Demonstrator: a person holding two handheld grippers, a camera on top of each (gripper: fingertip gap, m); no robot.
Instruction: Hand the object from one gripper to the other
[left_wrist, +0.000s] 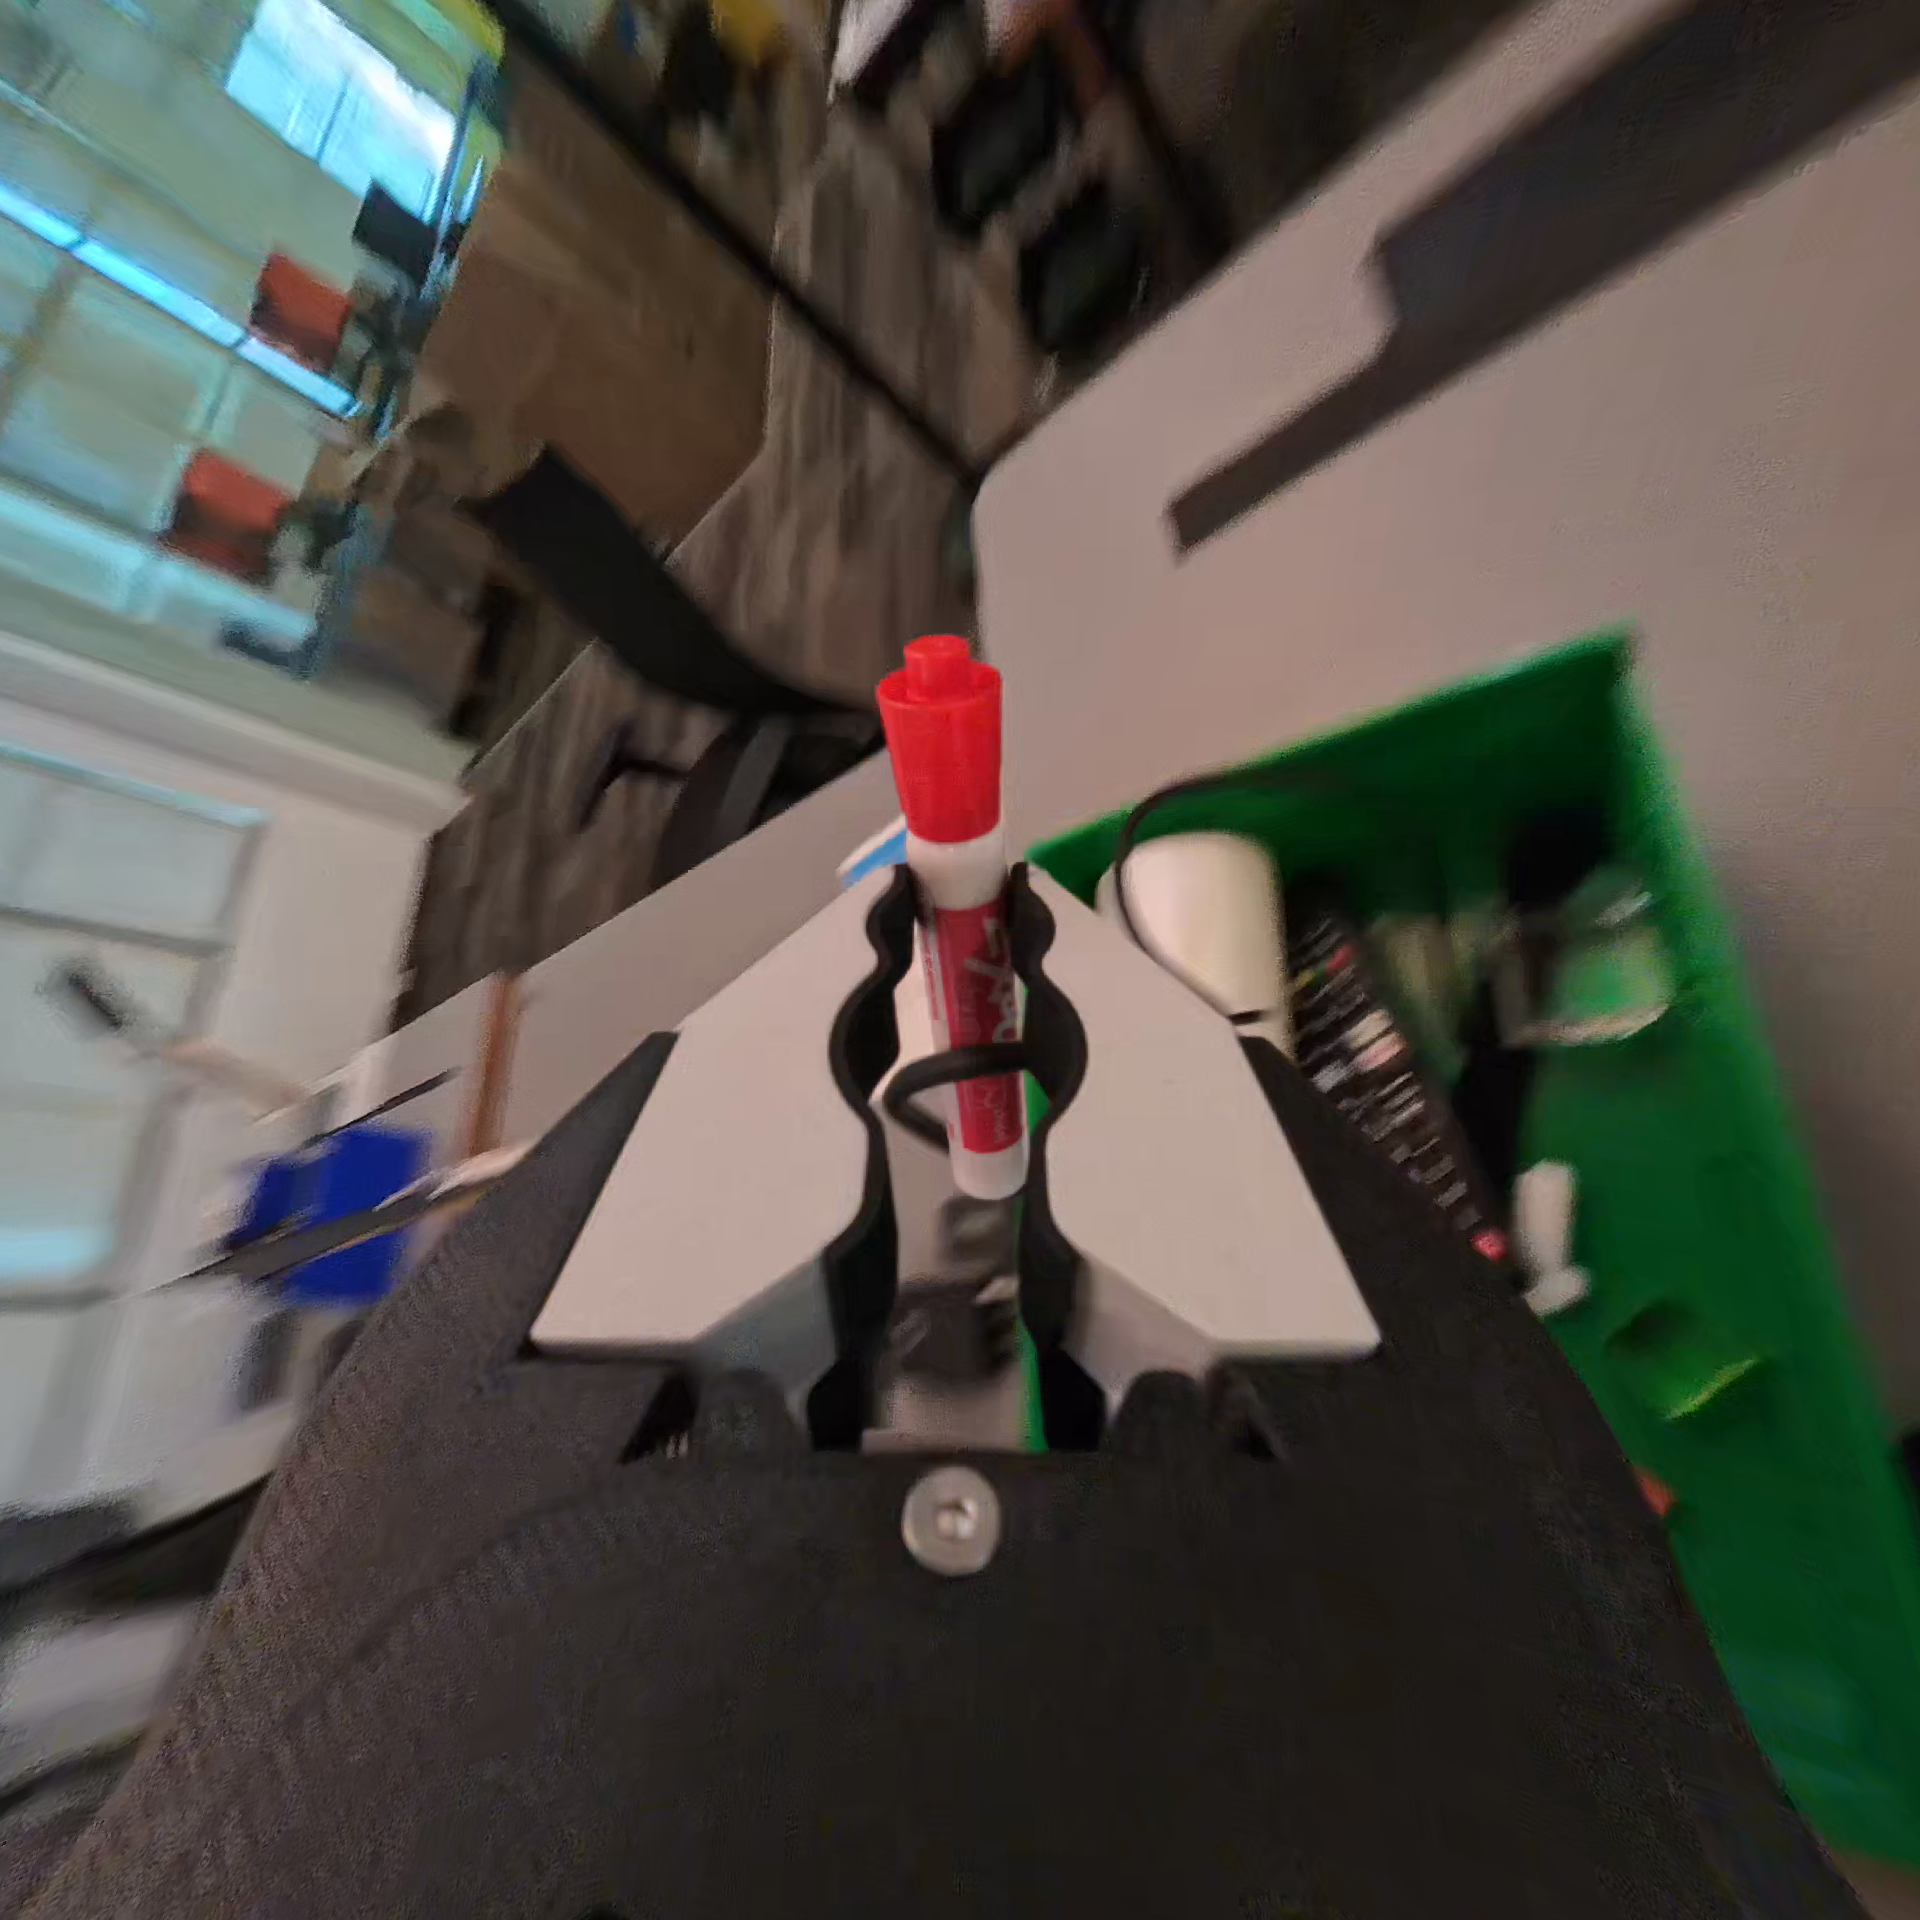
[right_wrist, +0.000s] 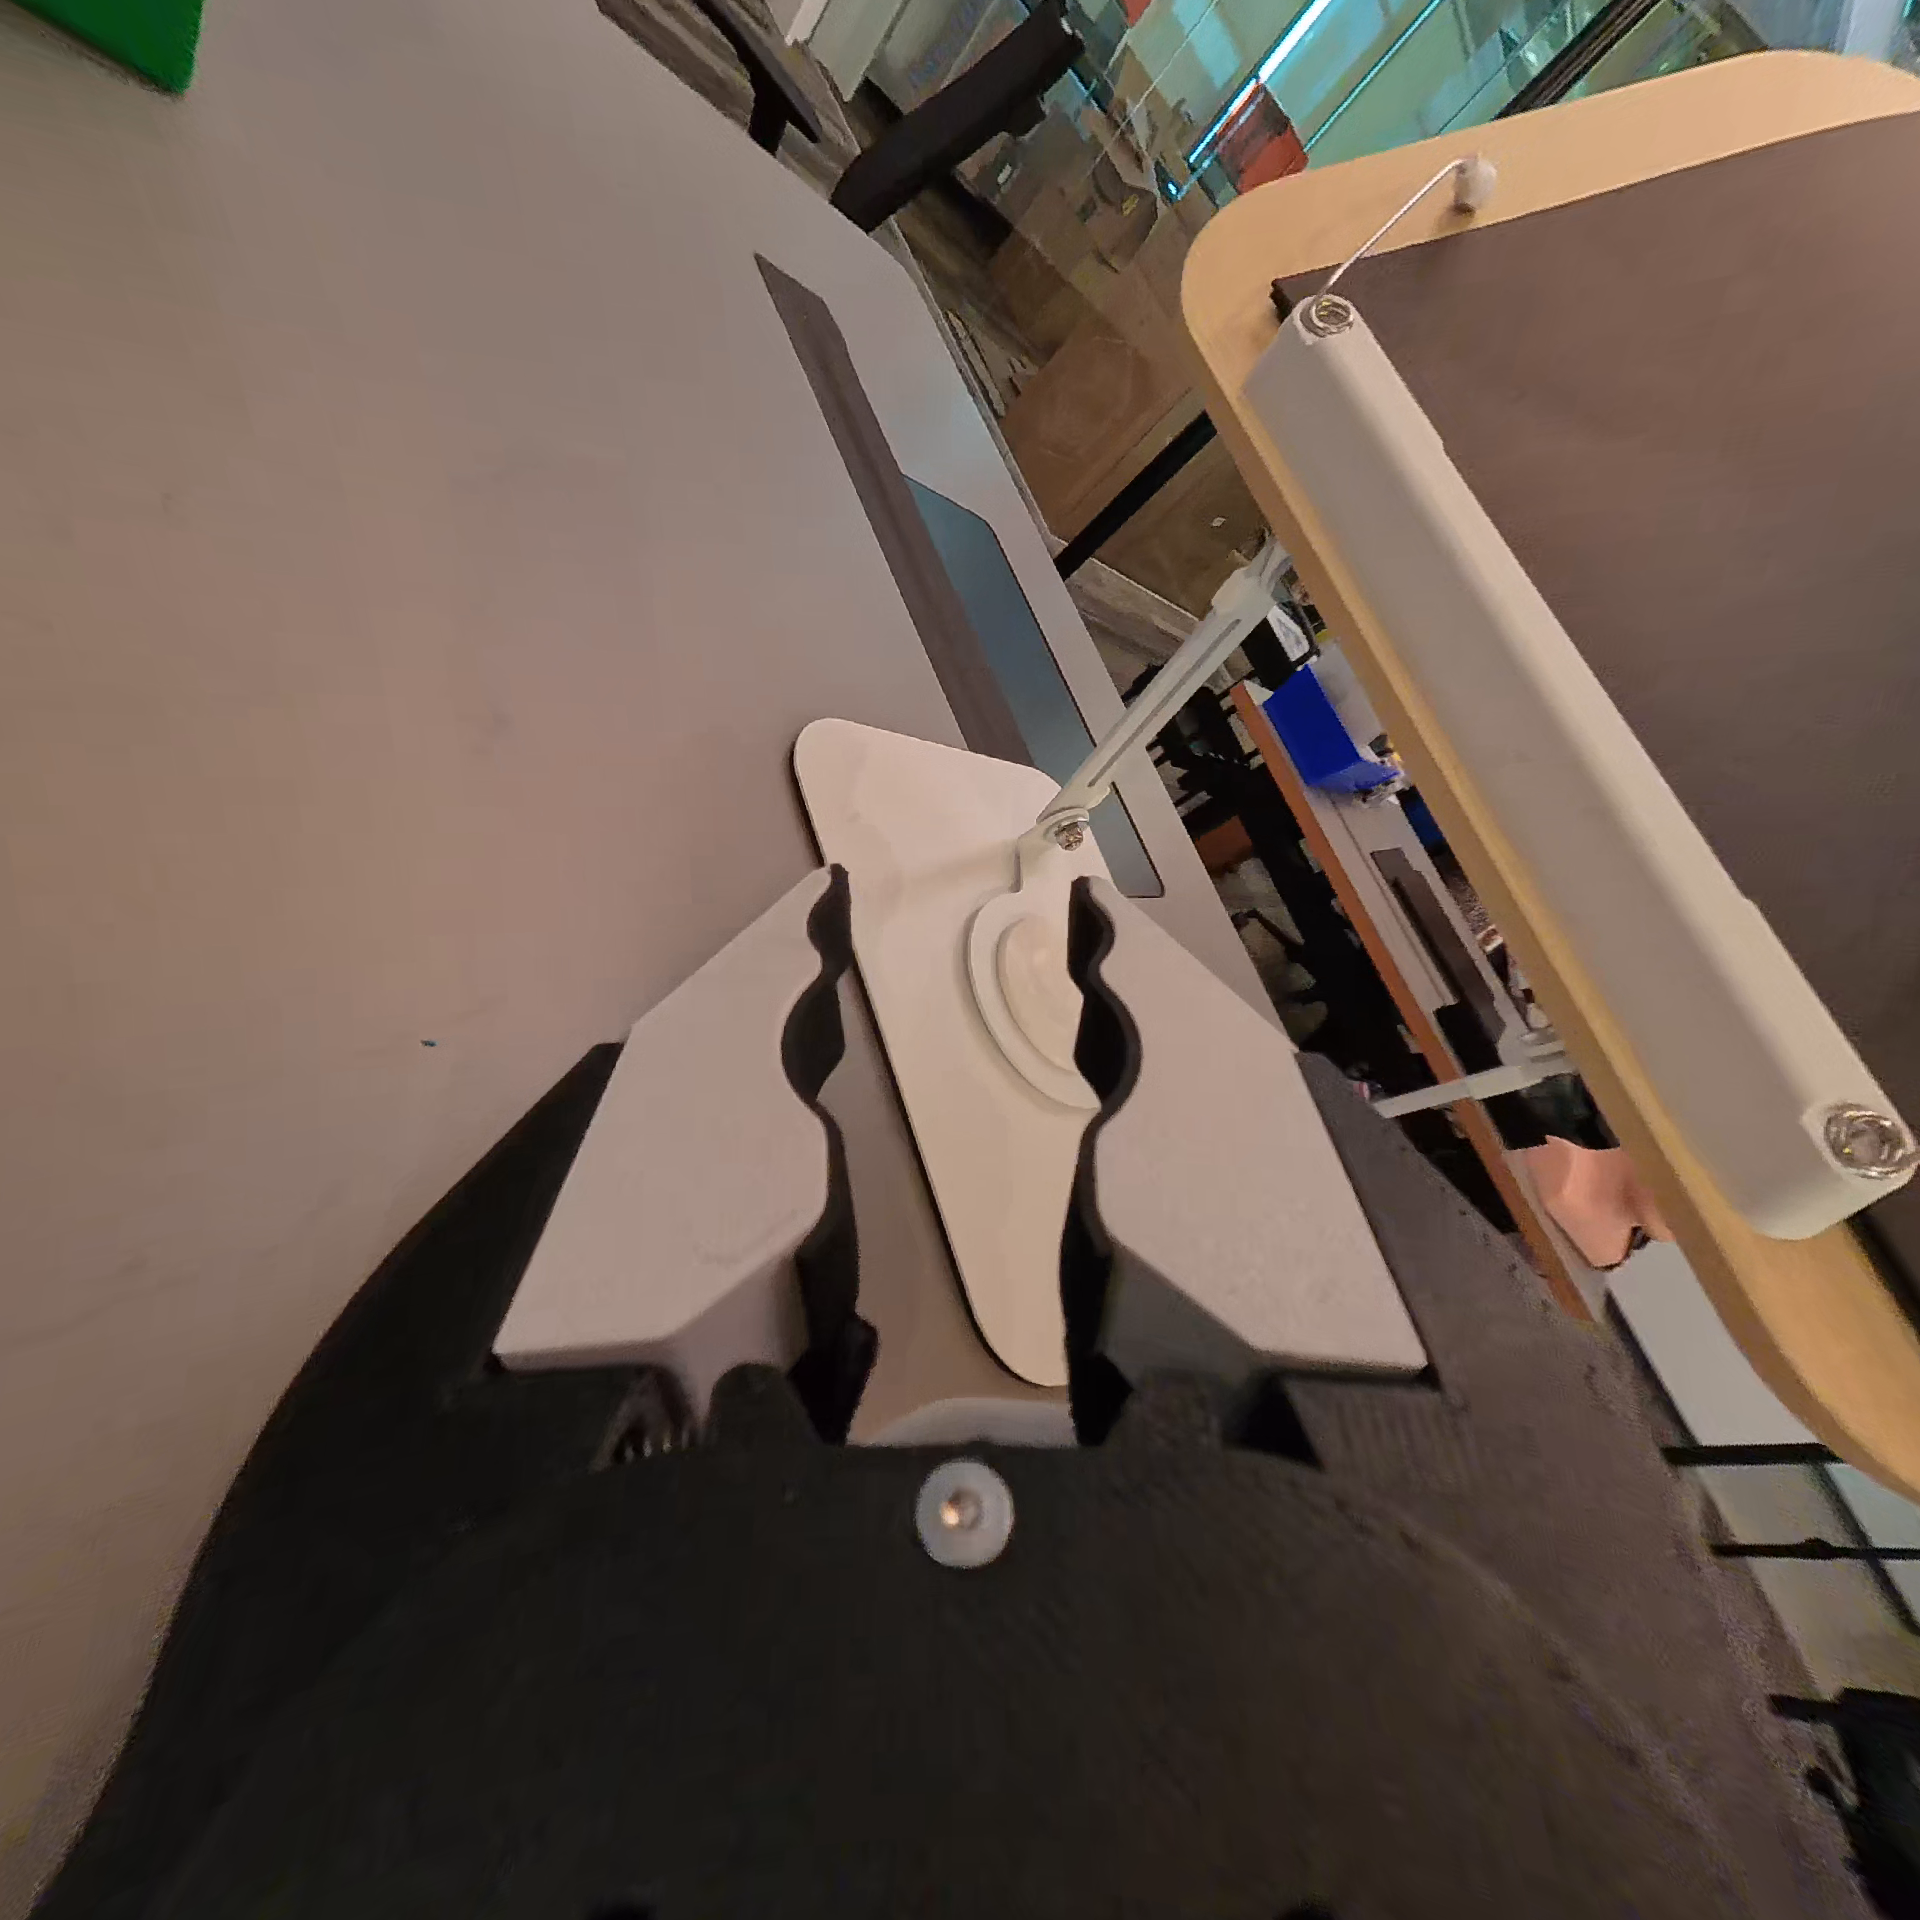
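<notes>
Left gripper (left_wrist: 961, 904) of mine pinches a red marker (left_wrist: 961, 935) tight, cap up, beside the green bin (left_wrist: 1714, 1299), while my right gripper (right_wrist: 961, 904) is open and holds nothing.

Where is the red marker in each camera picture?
Left wrist view: the red marker stands upright mid-picture, clamped by the left gripper.
Right wrist view: not in it; the right gripper is open and empty.
Shared landmark: the grey table with its dark slot.
</notes>
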